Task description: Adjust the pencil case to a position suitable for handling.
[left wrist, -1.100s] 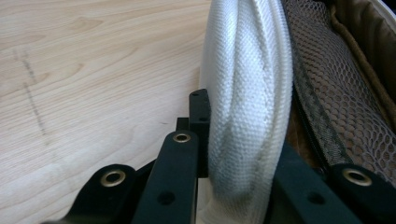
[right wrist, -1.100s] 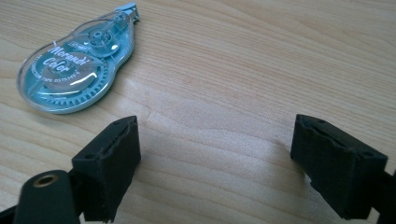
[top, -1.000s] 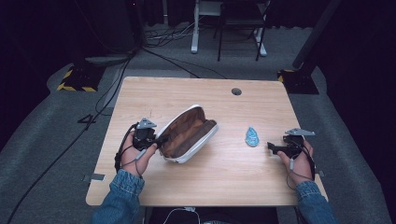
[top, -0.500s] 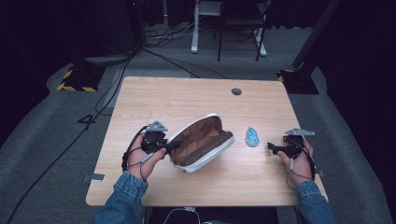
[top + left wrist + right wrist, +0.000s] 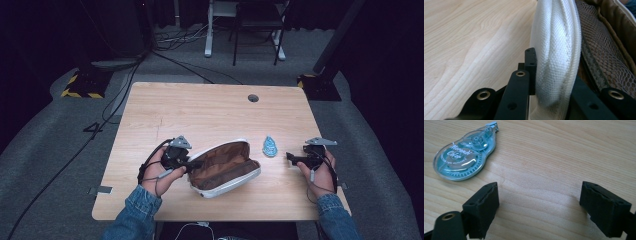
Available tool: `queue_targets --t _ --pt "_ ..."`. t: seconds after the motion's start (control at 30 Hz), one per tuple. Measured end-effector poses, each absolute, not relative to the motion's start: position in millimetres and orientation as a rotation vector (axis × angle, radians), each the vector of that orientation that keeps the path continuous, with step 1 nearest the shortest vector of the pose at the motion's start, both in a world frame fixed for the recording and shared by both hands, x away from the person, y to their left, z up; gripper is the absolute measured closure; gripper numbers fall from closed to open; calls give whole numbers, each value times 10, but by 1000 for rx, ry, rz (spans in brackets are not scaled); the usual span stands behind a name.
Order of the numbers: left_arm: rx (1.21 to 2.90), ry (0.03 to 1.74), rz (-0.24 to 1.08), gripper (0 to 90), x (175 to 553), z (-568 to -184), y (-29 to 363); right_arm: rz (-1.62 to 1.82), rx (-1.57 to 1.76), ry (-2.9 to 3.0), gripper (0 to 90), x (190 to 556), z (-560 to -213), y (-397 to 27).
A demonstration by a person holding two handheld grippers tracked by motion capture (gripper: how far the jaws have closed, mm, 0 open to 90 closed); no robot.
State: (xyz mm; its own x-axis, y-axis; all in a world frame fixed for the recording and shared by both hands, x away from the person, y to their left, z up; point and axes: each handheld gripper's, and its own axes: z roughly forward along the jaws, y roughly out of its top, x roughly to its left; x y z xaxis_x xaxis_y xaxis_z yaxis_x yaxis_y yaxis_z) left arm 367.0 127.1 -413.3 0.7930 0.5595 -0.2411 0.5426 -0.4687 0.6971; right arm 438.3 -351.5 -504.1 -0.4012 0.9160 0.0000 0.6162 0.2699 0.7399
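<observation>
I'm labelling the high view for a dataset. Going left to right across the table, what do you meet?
Left gripper, shut on the end of the open white pencil case → blue-green correction tape dispenser → right gripper, jaws apart, held just off the dispenser.

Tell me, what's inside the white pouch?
The pouch lies open, showing brown lining and a brown mesh pocket. I see nothing loose inside, but the mesh and the near wall hide some of it. The left gripper pinches its white rim.
</observation>
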Motion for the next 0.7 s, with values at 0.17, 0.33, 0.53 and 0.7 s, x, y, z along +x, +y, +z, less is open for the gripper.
queue_targets --t 0.17,0.33,0.53,0.7 --pt "2179 800 9 836 3651 -4151 1220 936 1383 2116 161 4383 -5041 -3515" --pt "2198 773 -2 834 3637 -4168 1168 936 1383 2116 161 4383 -5041 -3515" --pt "2206 735 -37 833 3616 -4195 1102 936 1383 2115 161 4383 -5042 -3515" --pt "2219 719 -59 833 3610 -4247 1052 936 1383 2116 161 4383 -5041 -3515"
